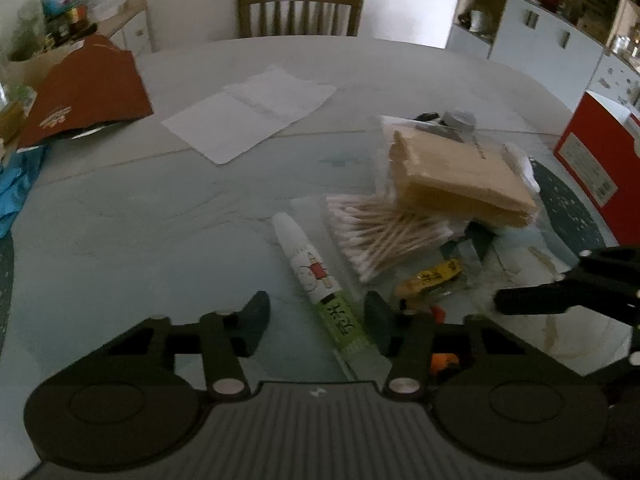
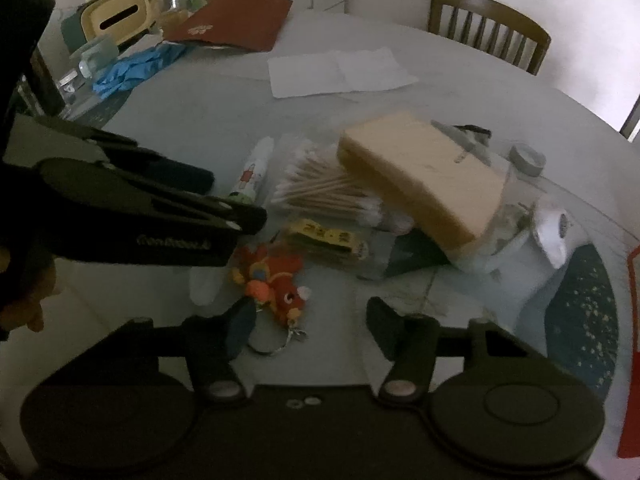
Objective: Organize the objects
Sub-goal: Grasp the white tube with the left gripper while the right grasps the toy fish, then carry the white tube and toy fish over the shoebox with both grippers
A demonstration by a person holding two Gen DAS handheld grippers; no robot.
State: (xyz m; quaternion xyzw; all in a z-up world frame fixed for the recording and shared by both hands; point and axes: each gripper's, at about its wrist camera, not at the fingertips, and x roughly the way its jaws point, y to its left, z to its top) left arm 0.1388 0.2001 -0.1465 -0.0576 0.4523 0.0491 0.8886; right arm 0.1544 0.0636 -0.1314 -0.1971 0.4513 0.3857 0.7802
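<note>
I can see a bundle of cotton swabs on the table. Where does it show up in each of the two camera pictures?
Left wrist view: the cotton swabs lie right of centre, just beyond the open left gripper.
Right wrist view: the cotton swabs lie at the centre, beyond the open right gripper.
Shared landmark: the tan pack resting partly on the swabs.

Dim, soft blur, fisheye-warped edges, dark corners.

Home dining room. Round pale table [image 1: 120,208] with 1 wooden slat-back chair [image 1: 300,10] pulled up against a plain wall, white cabinets with open cluttered shelves [image 1: 560,12] at right, household clutter around: tissue box [image 2: 116,18], cotton swabs [image 1: 384,236].
</note>
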